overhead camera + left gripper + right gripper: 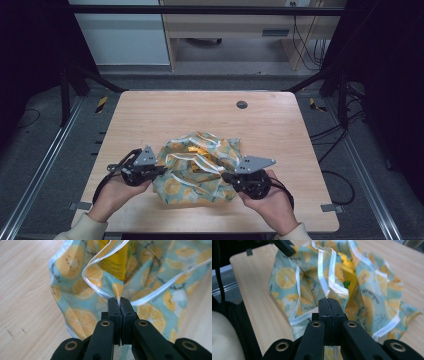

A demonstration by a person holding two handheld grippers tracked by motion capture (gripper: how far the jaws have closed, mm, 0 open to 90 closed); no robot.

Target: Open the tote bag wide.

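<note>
A crumpled lemon-print cloth [199,167], pale teal with yellow citrus slices and a white hem, lies on the near half of the wooden table [150,115], bunched up between the two hand-held grippers. The left gripper [161,170] comes in from the cloth's left edge and the right gripper [226,177] from its right edge, each held low by a hand near the table's front. In the left gripper view the two black jaws are pressed together on a fold of the cloth [155,277] at its white hem, the fabric pinched into a peak just above the tips [119,299]. In the right gripper view the jaws are likewise clamped on a hemmed fold of the cloth [372,295], which rises in loose pleats beyond the tips [328,299]. A yellow carton [349,277] sits inside the gathered fabric, partly wrapped; its yellow side also shows in the left gripper view [113,260], and as a yellow patch from the high view [196,150].

The table is light wood with a dark round grommet [242,104] near its far edge, well apart from the cloth. It stands within a black metal frame [200,10], on a grey floor; a wooden cabinet [230,25] and loose black cables [330,135] lie beyond and to the right. The cloth's own folds hide most of the carton
</note>
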